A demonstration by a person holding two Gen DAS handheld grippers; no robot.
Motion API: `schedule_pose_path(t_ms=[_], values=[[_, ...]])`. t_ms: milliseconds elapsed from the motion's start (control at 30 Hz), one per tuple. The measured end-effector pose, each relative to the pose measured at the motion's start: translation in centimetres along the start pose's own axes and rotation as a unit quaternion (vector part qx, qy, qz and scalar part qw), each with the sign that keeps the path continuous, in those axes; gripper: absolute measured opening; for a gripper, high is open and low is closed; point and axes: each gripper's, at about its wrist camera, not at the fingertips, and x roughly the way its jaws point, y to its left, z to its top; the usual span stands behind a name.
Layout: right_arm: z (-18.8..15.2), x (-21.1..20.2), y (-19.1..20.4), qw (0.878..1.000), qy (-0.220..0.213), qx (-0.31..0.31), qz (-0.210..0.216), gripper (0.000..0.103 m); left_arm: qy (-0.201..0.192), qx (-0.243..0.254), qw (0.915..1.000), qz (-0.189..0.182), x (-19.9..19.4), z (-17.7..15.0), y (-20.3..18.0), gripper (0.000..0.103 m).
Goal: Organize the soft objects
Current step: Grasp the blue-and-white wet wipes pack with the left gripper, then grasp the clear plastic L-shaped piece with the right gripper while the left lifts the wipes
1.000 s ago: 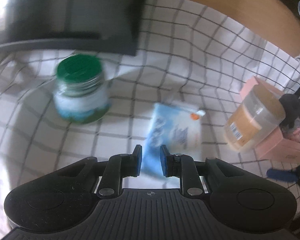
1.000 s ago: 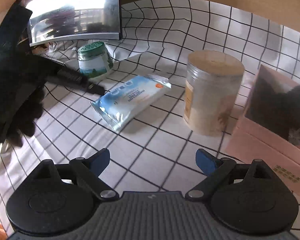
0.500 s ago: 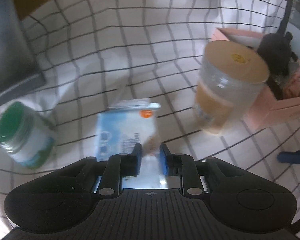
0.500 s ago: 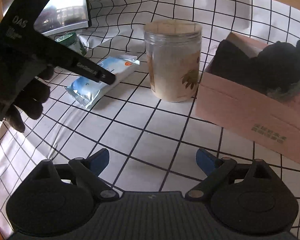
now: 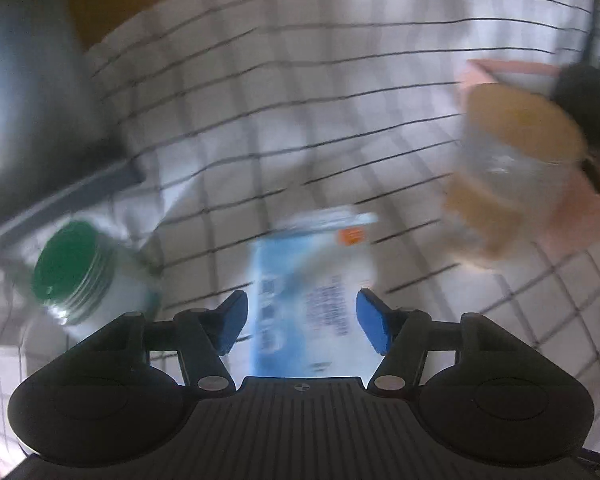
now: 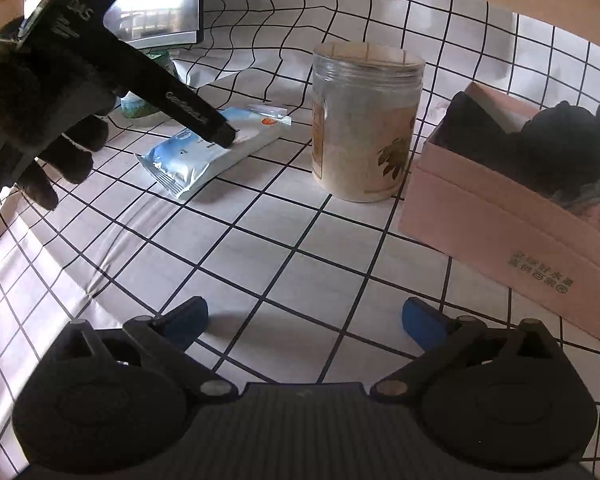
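A blue and white wipes pack [image 5: 312,280] lies flat on the checked cloth. My left gripper [image 5: 302,320] hangs just over its near end. Its jaws are opening, with the pack between the blue pads and neither pad pressing on it. In the right wrist view the pack [image 6: 204,156] lies at centre left, and a black finger [image 6: 188,108] of the left gripper reaches down onto it from a gloved hand [image 6: 32,112]. My right gripper [image 6: 306,316] is low over bare cloth, its jaws opening with nothing between them. A black plush toy [image 6: 564,140] sits in a pink box [image 6: 500,240] at right.
A tall clear jar [image 6: 364,128] of beige powder stands between the pack and the pink box. A small green-lidded jar [image 5: 76,268] stands left of the pack. A dark shiny panel [image 6: 156,8] rises at the back left. The wooden table edge runs behind the cloth.
The left gripper's jaws have spread from nearly shut to wide, and it has rolled and closed in over the pack. The right gripper has drifted toward the jar and box.
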Motion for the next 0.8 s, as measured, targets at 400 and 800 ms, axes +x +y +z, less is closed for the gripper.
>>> schedule_pose_path(t_ms=[400, 800], values=[[-0.1, 0.0, 0.1, 1.000, -0.005, 0.001, -0.002, 0.103, 0.006, -0.054, 0.9946, -0.088, 2.0, 0.6, 1.7, 0.077], [-0.1, -0.3, 0.3, 1.000, 0.001, 0.010, -0.010, 0.103, 0.009, 0.008, 0.9969, -0.078, 2.6, 0.6, -0.5, 0.092]])
